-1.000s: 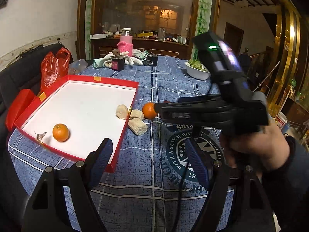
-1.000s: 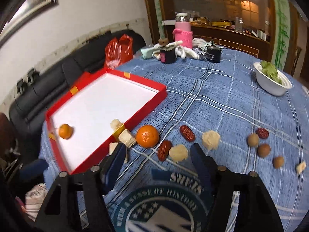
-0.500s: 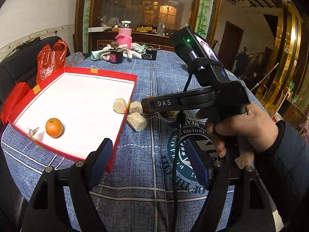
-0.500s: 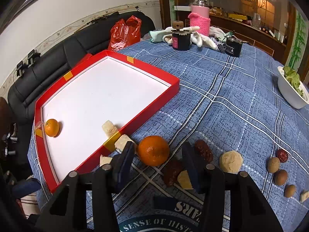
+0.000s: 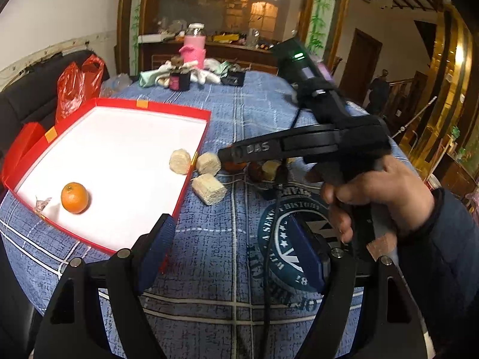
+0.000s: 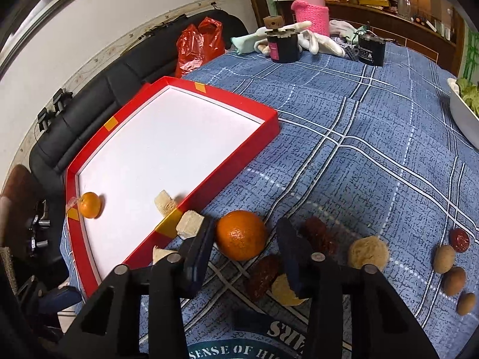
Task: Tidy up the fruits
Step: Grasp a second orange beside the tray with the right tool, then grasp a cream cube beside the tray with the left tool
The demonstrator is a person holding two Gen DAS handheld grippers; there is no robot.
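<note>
1. Our right claw is closing its jaws around an orange on the table; the left pad looks to be touching its side, while a thin gap shows at the right pad, so we cannot tell that it is clamped yet.
2. Our left claw hovers with jaws apart and nothing between them, above the blue checked tablecloth near the tray's front corner.
3. We see a second orange inside the red tray, near its front left corner, and a pale block against its right wall.
4. Two more pale blocks lie on the cloth just outside that wall.
5. Dark red dates, a pale lump and small brown nuts lie scattered to the right of the gripped-at orange.
</note>
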